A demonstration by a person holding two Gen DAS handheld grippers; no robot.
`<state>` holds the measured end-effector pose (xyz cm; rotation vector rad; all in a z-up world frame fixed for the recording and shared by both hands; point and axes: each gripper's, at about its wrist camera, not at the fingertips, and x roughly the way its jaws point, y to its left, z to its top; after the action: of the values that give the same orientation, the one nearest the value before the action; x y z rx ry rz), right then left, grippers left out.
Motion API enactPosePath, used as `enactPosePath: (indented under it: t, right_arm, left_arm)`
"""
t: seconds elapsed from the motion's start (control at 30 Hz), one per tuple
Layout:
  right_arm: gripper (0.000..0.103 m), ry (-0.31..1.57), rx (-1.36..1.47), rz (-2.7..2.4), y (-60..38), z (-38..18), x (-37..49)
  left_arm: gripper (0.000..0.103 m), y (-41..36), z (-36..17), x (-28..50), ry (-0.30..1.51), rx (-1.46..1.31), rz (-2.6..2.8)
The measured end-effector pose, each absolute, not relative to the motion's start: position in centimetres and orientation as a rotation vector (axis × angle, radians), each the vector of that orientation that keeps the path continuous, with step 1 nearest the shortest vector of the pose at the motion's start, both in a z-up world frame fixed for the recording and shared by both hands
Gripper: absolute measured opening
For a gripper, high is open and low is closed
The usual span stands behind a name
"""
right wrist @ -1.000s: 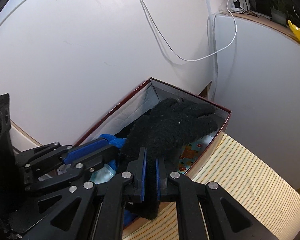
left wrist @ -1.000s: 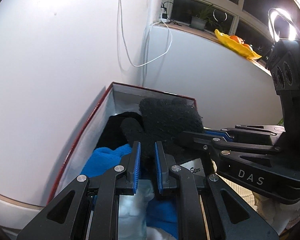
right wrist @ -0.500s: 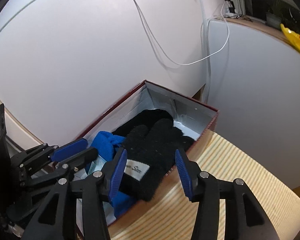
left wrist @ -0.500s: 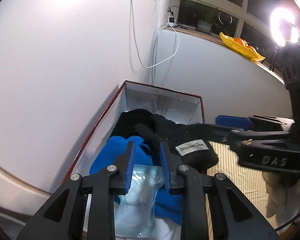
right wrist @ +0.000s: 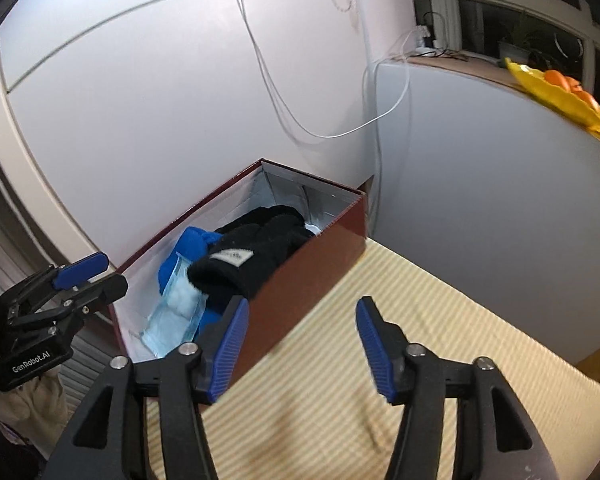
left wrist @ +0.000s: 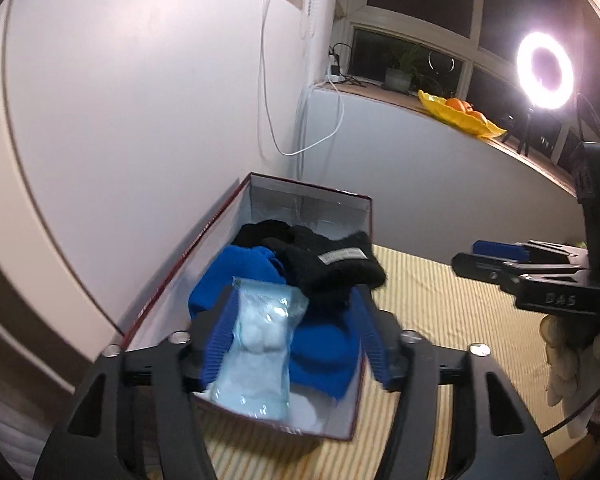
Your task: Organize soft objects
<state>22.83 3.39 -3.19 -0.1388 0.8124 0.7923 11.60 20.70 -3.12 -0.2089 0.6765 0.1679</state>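
A dark red shoebox stands on the striped yellow mat against the wall. Inside lie a black knit glove with a white label, a blue knit item and a clear bag of cotton balls. My left gripper is open and empty, held back over the box's near end. My right gripper is open and empty, above the mat just right of the box.
The white wall runs close along the box's left side, with white cables hanging down it. A sill holds a yellow dish of oranges, a plant and a lit ring light. The striped mat extends right.
Both grippers opened and let go of the black glove, which now lies in the box. Both pulled back and up away from the box.
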Motion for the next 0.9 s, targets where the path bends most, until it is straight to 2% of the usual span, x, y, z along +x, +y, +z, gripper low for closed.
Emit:
enactPosePath:
  t: [0.1, 0.23, 0.37, 0.77, 0.83, 0.9]
  right_arm:
    - [0.064, 0.769, -0.117, 0.779, 1.0, -2.7, 20.9]
    - [0.066, 0.711, -0.132, 0.758, -1.2, -2.1, 17.6]
    - [0.07, 0.652, -0.164, 0.726, -2.8, -1.7, 14.3]
    - [0.071, 0.63, -0.097, 0.667, -7.1, -2.1, 9.1]
    - [0.071, 0.625, -0.124, 0.66, -7.1, -2.1, 8.7]
    - [0.071, 0.618, -0.129, 0.652, -7.3, -2.1, 8.4]
  left_arm:
    - [0.067, 19.7, -3.0, 9.8, 0.661, -0.219, 0.175]
    - [0.072, 18.4, -2.7, 7.2, 0.618, -0.24, 0.195]
    - [0.072, 17.0, -1.5, 4.7, 0.561, -0.236, 0.238]
    - [0.073, 13.8, -0.1, 0.7, 0.516, -0.191, 0.271]
    - [0.079, 13.4, -0.1, 0.6, 0.517, -0.184, 0.267]
    - [0.08, 13.0, -0.1, 0.6, 0.517, -0.186, 0.263]
